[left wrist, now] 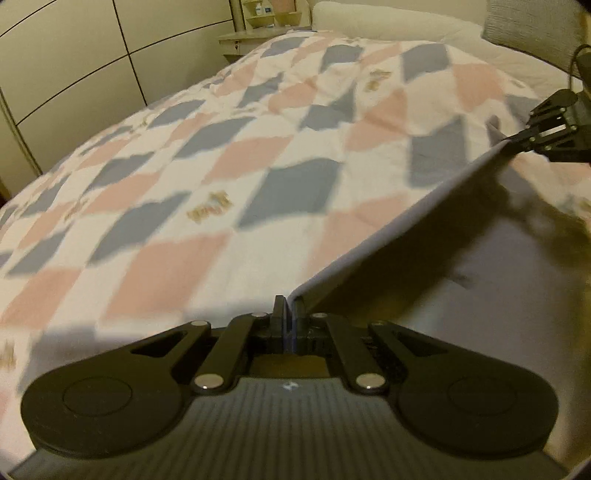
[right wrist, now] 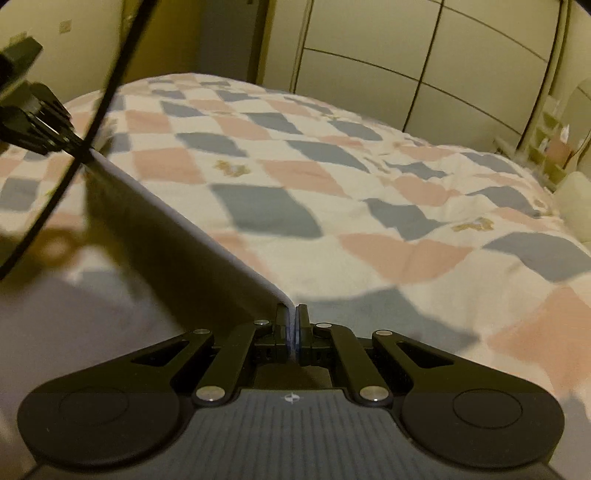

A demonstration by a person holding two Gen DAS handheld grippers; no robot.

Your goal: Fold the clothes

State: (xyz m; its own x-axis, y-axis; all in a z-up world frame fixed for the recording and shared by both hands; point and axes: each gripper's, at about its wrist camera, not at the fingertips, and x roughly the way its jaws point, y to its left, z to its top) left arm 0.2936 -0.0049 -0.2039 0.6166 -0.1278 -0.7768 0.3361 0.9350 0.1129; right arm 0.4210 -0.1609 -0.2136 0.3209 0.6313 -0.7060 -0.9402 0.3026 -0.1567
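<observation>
A pale lavender garment [left wrist: 461,266] is stretched taut above the bed between my two grippers. My left gripper [left wrist: 290,304] is shut on one end of its top edge, and the cloth runs up and right to my right gripper [left wrist: 511,142], shut on the other end. In the right wrist view my right gripper [right wrist: 292,314] pinches the same edge of the garment [right wrist: 155,240], which runs up and left to my left gripper [right wrist: 79,149]. The rest of the cloth hangs below the edge in shadow.
A quilt [left wrist: 221,166] with pink and blue-grey diamonds covers the bed under the garment. White pillows [left wrist: 399,22] lie at the head, a shelf unit [left wrist: 266,22] stands beside them, and panelled wardrobe doors [right wrist: 424,66] line the far side. A black cable [right wrist: 110,85] crosses the right wrist view.
</observation>
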